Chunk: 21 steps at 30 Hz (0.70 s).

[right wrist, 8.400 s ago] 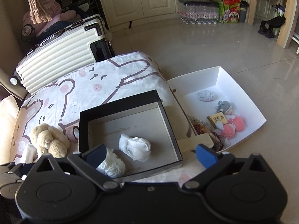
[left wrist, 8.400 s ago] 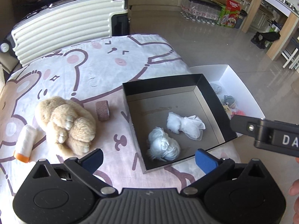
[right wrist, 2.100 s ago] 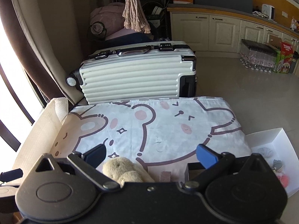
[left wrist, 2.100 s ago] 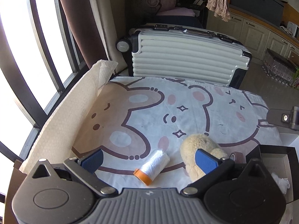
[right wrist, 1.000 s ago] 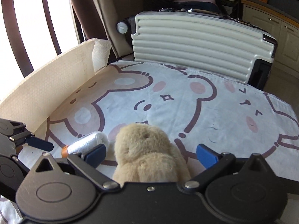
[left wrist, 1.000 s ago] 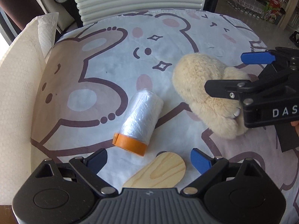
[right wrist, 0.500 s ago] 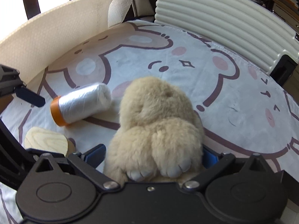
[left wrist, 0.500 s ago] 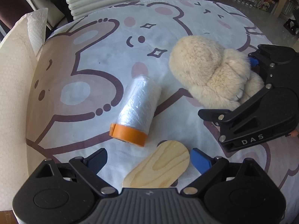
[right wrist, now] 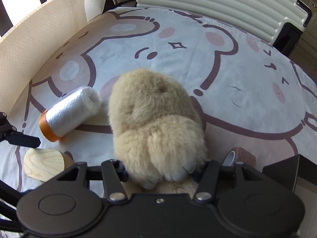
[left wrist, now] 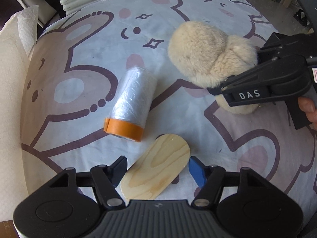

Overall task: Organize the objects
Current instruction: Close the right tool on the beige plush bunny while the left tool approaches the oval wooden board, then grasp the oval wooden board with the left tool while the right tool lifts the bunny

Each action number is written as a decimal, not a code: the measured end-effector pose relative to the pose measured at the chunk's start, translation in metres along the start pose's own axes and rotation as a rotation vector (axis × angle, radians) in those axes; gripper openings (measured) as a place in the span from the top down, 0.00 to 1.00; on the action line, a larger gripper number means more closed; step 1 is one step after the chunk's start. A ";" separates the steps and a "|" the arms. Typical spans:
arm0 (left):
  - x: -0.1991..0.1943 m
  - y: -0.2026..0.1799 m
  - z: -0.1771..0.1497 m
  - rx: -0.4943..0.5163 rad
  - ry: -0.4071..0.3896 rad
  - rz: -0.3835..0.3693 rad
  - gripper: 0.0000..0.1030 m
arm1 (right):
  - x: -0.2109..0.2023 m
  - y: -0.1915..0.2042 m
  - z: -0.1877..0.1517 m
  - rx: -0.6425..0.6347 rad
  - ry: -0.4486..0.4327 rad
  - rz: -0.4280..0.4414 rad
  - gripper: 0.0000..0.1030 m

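Left to right across the bear-print cloth (left wrist: 83, 63): plastic-film roll (left wrist: 132, 97) with an orange end lies on its side, wooden paddle (left wrist: 158, 170) just below it toward the near edge, plush toy (left wrist: 210, 57) to the right, small brown tape roll (right wrist: 242, 155) and a corner of the black box (right wrist: 285, 170) furthest right.

Left gripper (left wrist: 158, 167) points down over the paddle. Jaws are narrowing, closing in on the paddle's rounded end, which sits between the two fingertips. Dark finger on the left looks just off the wood edge and the blue pad on the right is at the edge; I can't tell firm contact, so no grip yet in my reading.

Right gripper (right wrist: 158, 171) sits low at the plush's paw end. Its jaws are closing too, fur bulging between and over the fingers; pads are buried in the pile and appear to squeeze it.

Doing it well, judged: the paddle is flat and thin, so the left should pinch square across its width, low to the cloth, else it may skid or pivot out. The plush is soft, so the right should bite deep into the body, not just loose fur, and then lift straight to avoid dragging the cloth or nudging the roll.
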<state>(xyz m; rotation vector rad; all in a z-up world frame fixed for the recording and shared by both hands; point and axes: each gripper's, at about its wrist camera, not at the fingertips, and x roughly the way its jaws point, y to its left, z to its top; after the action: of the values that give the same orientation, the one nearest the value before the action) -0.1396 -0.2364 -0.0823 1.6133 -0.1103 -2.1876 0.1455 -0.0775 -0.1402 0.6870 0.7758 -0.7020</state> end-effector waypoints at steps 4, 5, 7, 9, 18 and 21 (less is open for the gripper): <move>-0.002 -0.004 -0.003 -0.013 0.023 0.010 0.34 | -0.004 0.002 -0.001 0.048 0.027 0.004 0.55; -0.002 -0.004 -0.003 -0.019 0.030 0.012 0.34 | -0.005 0.002 -0.002 0.061 0.032 0.005 0.55; -0.003 -0.003 -0.004 -0.042 0.042 0.015 0.34 | -0.008 0.003 -0.004 0.089 0.046 0.012 0.56; -0.003 -0.001 -0.004 -0.080 0.058 0.020 0.34 | -0.011 0.002 -0.006 0.114 0.059 0.012 0.57; -0.003 0.012 -0.004 -0.316 0.100 0.044 0.33 | -0.035 -0.007 -0.020 0.268 0.096 0.025 0.57; -0.004 0.010 -0.005 -0.338 0.106 0.061 0.33 | -0.050 -0.012 -0.024 0.337 0.090 0.043 0.58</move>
<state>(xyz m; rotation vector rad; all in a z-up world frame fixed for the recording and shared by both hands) -0.1309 -0.2435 -0.0776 1.5062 0.2259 -1.9458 0.1019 -0.0513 -0.1165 1.0431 0.7293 -0.7753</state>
